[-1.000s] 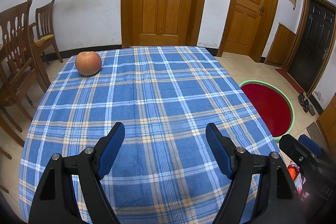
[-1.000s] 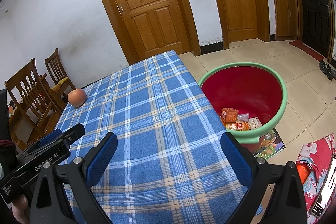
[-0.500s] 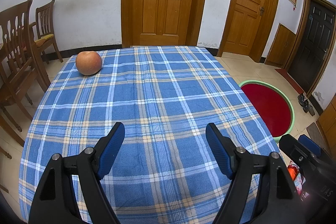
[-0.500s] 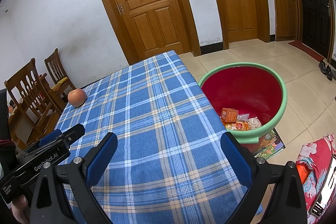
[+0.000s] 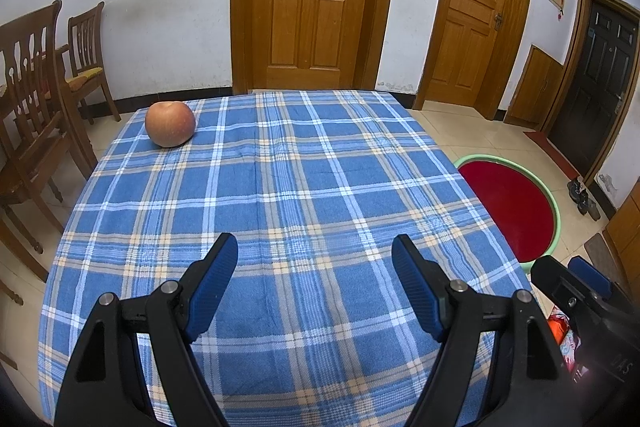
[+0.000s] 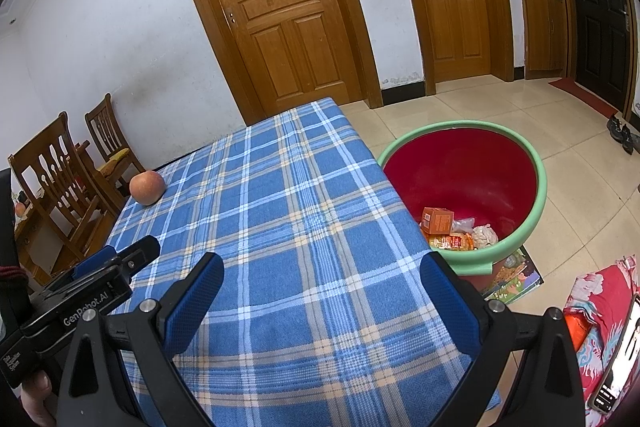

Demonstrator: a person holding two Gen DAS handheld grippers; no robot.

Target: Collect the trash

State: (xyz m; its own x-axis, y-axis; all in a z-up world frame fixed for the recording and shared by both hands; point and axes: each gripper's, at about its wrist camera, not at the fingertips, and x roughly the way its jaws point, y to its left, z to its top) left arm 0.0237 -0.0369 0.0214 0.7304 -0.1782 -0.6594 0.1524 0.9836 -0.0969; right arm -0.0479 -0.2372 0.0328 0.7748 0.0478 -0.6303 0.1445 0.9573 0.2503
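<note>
Trash (image 6: 458, 231) was sitting in the bottom of the red tub (image 6: 536, 195) on the floor, right beside the table's (image 5: 304, 187) right edge: an orange box, some wrappers and crumpled stuff. Both my grippers hung over the near end of the blue checked cloth, left one (image 5: 315, 259) and right one (image 6: 322, 281) spread wide with nothing between the pads. An apple (image 5: 170, 123) sat alone at the far left corner.

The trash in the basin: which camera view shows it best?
The right wrist view: the trash lies visible at the bottom of the basin. The left wrist view shows only part of the basin's red inside, no trash.
</note>
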